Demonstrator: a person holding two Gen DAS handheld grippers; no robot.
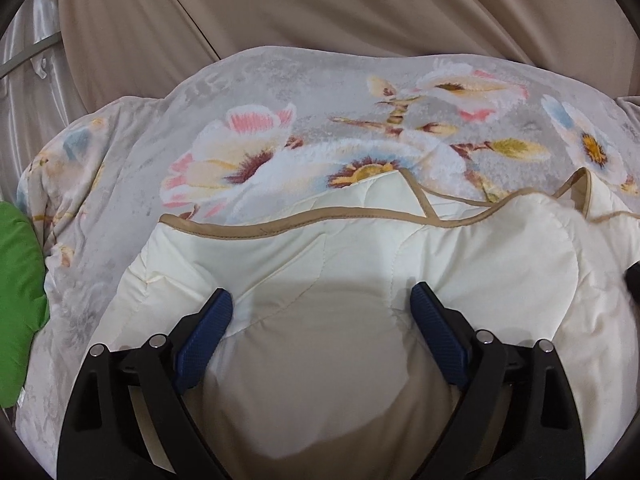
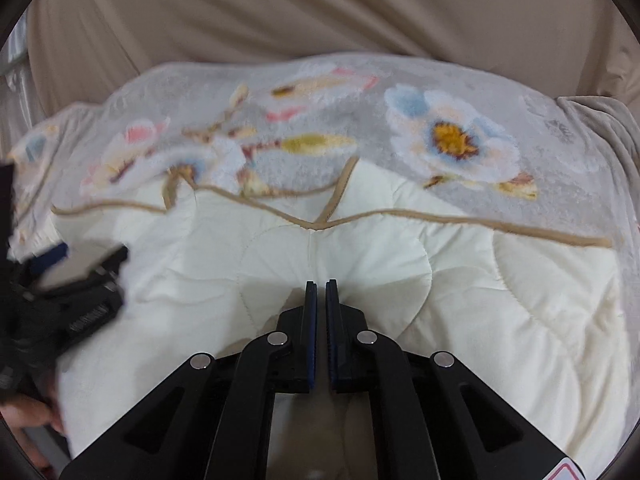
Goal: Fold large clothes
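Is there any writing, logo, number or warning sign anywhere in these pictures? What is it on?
No text can be read.
Raised lettering on the left tool, seen from the right wrist camera: too blurred to read.
Red-edged sticker on the right tool, cut off at the bottom edge: it may be a warning sign, but nothing on it is legible.
Small white tag on the green cloth: too small to read.

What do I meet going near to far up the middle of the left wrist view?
Left tongs, standing open → cream quilt → its tan trim → floral blanket → beige sheet.
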